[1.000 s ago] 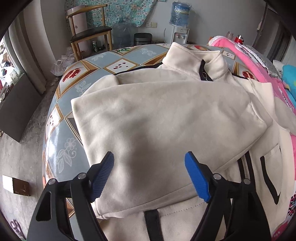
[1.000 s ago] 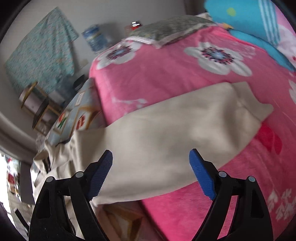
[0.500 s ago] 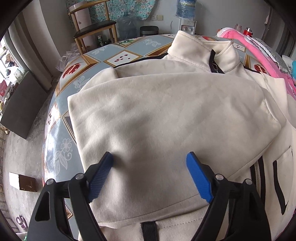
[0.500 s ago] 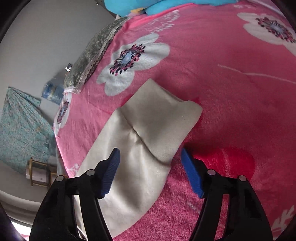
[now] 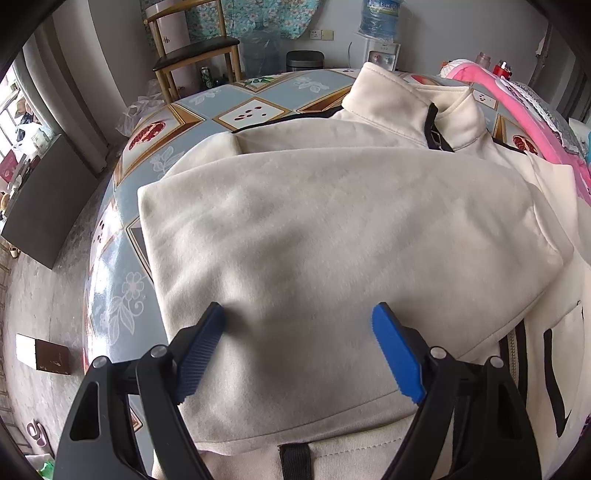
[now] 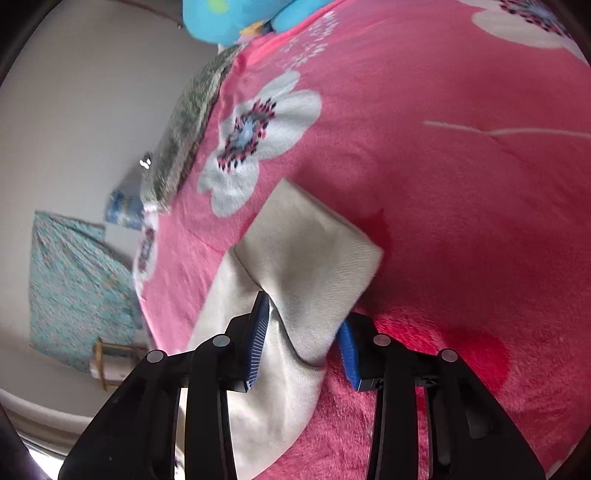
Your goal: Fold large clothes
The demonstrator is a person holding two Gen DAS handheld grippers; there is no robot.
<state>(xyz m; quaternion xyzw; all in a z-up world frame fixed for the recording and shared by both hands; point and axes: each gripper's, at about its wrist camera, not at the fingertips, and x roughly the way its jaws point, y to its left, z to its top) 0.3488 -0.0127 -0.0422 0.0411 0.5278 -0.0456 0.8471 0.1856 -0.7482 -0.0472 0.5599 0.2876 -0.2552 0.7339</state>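
A cream zip jacket (image 5: 332,229) lies on the patterned table (image 5: 155,155), collar (image 5: 406,110) at the far side, with one sleeve folded across its chest. My left gripper (image 5: 299,314) stands open just over that folded sleeve, its blue pads wide apart and nothing pinched between them. The other sleeve stretches onto a pink flowered blanket (image 6: 461,166). Its cuff (image 6: 310,251) sits between the closing jaws of my right gripper (image 6: 304,314). The cloth buckles up where both pads push on it.
A wooden chair (image 5: 199,48), a bin (image 5: 304,61) and a water dispenser (image 5: 380,26) stand beyond the table. A small box (image 5: 40,354) lies on the floor at the left. A blue cushion (image 6: 236,18) and a grey pillow (image 6: 188,122) lie on the blanket.
My right gripper swept along the sleeve to its cuff, rolled, dropped lower and closed in on the cloth. The left gripper stayed open and nearly still over the folded sleeve.
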